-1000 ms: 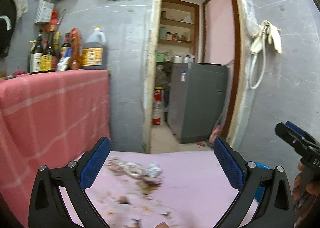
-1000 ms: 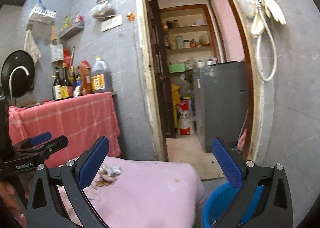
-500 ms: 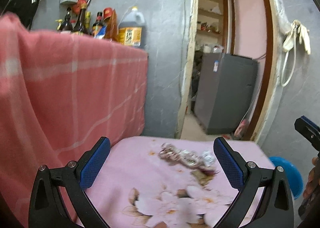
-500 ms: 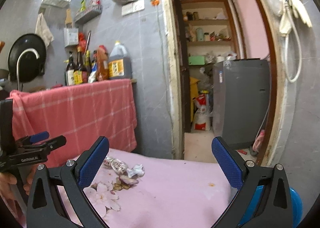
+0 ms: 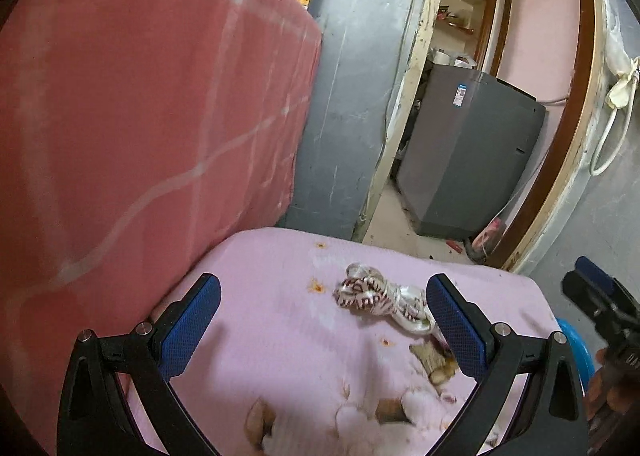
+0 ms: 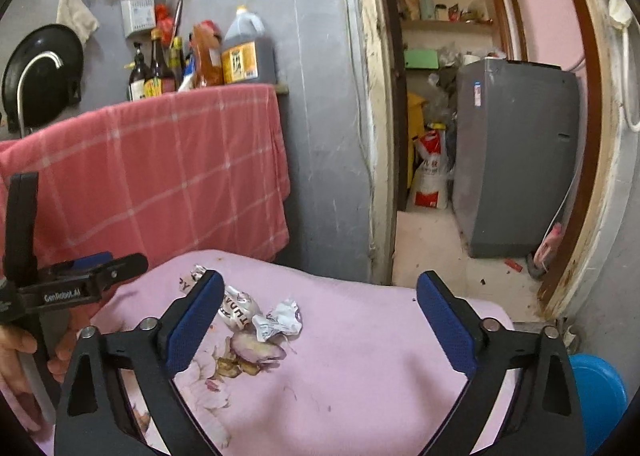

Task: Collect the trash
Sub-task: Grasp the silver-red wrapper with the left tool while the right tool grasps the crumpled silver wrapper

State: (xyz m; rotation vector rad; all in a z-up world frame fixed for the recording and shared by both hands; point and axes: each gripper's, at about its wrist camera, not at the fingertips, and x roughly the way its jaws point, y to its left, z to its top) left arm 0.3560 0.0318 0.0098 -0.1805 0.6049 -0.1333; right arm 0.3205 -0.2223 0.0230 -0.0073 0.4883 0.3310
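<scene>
Grippers first: the left gripper [image 5: 323, 320] is spread wide with nothing in it, hovering low over the pink cloth [image 5: 272, 296], and the right gripper [image 6: 320, 320] is just as wide and just as empty. The crumpled wrappers [image 5: 380, 298] lie on the cloth, close to the left gripper's right-hand pad, with brownish peel scraps [image 6: 250, 354] just beside them. A blue bin [image 6: 598, 392] sits off the table's right edge, well apart from the pile. So I'd say basically nothing's collected yet: every bit of trash I can see is on the cloth, and grabbing, carrying and dropping are all left to do.
</scene>
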